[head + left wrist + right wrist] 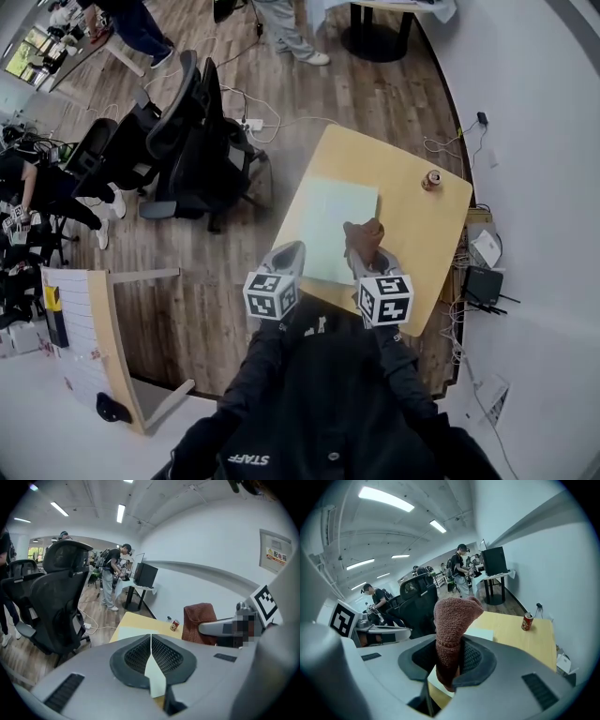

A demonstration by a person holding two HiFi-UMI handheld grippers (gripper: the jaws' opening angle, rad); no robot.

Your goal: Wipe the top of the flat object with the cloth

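Over the wooden tabletop (427,239), the right gripper (364,261) pinches a brown cloth (364,234) by the green sheet (328,220); the left gripper (289,255), pressed together, hangs alongside, near office chairs (192,141).

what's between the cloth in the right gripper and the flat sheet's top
Nothing visible. The right gripper holds the cloth over the flat sheet, whose top is bare; the can stands well off it near the table corner.

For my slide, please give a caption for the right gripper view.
Right gripper shut on a reddish-brown terry cloth, light wooden table beyond.
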